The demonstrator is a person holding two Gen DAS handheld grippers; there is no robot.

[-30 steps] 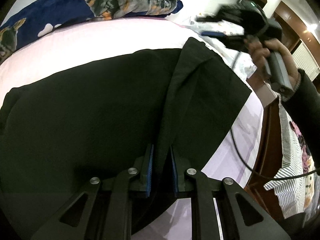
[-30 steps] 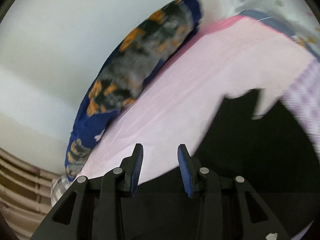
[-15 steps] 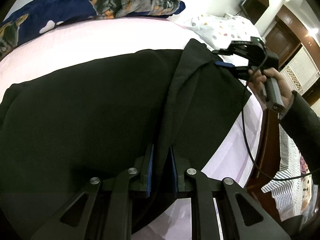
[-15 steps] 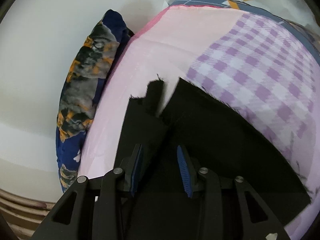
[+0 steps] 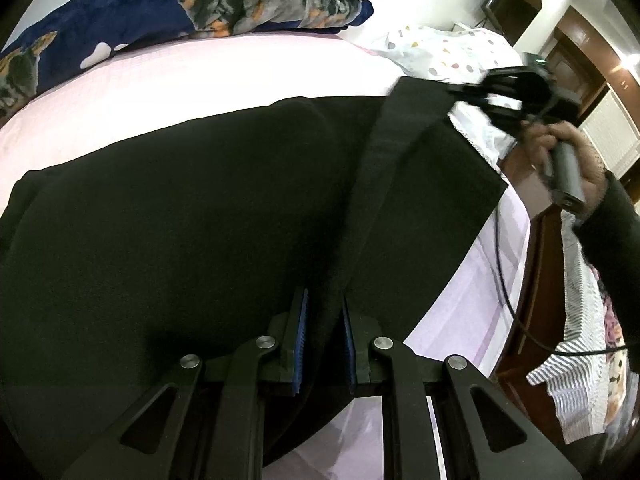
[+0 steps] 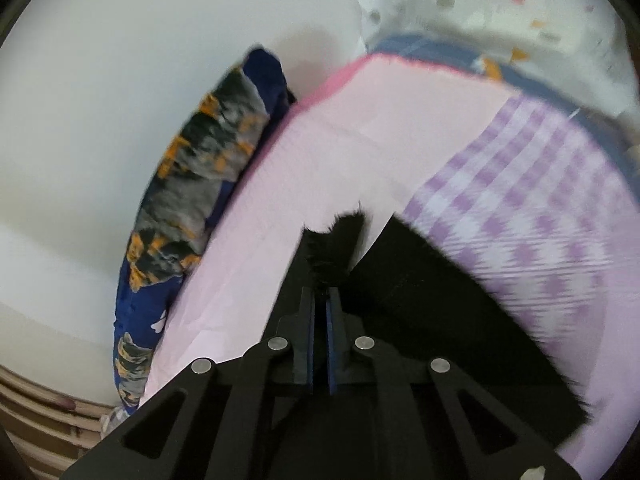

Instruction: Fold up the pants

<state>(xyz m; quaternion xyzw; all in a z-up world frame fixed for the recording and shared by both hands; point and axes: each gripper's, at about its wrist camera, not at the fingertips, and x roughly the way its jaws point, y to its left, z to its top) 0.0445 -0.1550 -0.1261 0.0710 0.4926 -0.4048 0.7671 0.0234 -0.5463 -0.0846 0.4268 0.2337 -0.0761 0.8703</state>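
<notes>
Black pants (image 5: 200, 220) lie spread on a pink bed sheet (image 5: 200, 80). My left gripper (image 5: 323, 320) is shut on a raised ridge of the pants' edge near me. That ridge runs as a taut fold up to the far corner, where my right gripper (image 5: 472, 94) holds it. In the right wrist view my right gripper (image 6: 320, 304) is shut on a frayed black corner of the pants (image 6: 420, 300), with the blue pads almost touching.
A navy and orange pillow (image 5: 180, 12) lies along the far wall. A white dotted pillow (image 5: 440, 48) sits at the back right. The bed edge and a dark wooden frame (image 5: 532, 280) are on the right, with a cable hanging there. The sheet turns to purple check (image 6: 540, 220).
My right gripper came down onto the far corner of the pants and closed on it; it was open before. My left gripper kept its hold and place.
</notes>
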